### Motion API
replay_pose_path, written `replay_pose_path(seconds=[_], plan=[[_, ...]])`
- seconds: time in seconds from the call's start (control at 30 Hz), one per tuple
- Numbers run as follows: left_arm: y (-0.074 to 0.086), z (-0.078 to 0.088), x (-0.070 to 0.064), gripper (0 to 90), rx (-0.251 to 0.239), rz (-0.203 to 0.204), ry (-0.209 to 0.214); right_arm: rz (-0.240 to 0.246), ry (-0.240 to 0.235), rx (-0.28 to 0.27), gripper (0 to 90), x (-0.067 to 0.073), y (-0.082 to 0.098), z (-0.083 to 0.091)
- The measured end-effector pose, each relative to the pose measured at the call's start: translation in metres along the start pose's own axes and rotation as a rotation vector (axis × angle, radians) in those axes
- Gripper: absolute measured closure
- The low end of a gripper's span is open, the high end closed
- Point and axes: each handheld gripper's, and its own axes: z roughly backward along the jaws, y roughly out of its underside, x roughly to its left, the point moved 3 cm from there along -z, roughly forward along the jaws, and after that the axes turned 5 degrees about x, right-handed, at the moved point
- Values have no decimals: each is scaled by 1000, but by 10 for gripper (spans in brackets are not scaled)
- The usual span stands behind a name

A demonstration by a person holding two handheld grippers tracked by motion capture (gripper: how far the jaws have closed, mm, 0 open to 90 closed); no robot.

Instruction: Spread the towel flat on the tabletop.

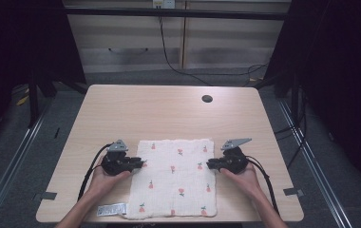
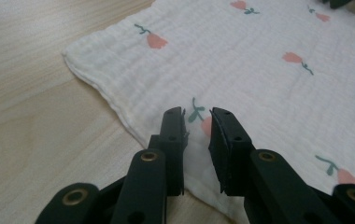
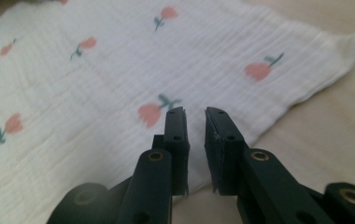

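No text, brand, number or sign can be read here. The one thing that bears print is a small white care label [image 1: 111, 209] at the near left corner of the flower-printed muslin cloth [image 1: 175, 178], lying flat on the wooden table [image 1: 169, 114] in the high view; rows of dark marks run across it, but they are too small and blurred to make out a single letter. The cloth itself carries only a pattern of pink flowers with green stems, no writing. In both gripper views the black jaws show plain screw heads and brass bushings, with no lettering on them.
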Motion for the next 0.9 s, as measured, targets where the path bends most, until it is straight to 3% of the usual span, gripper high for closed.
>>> replay_pose_path(seconds=[0.07,0.2,0.33,0.5,0.77,0.83,0.9], plan=[[0,0,1,746,-2,6,7,-9,14,-40,790,-7,-9,4],[0,0,1,734,-5,6,-6,-27,80,-70,787,-27,-26,7],[0,0,4,725,-11,11,-9,-65,103,-88,777,-48,-35,-4],[0,1,5,722,-12,12,-9,-85,136,-101,737,-59,-43,-21],[0,1,4,715,-13,9,-11,-132,163,-95,674,-76,-50,-23],[0,1,4,716,-14,9,-12,-133,178,-101,677,-77,-50,-25],[0,1,4,717,-13,8,-12,-123,163,-84,680,-74,-49,-31]])
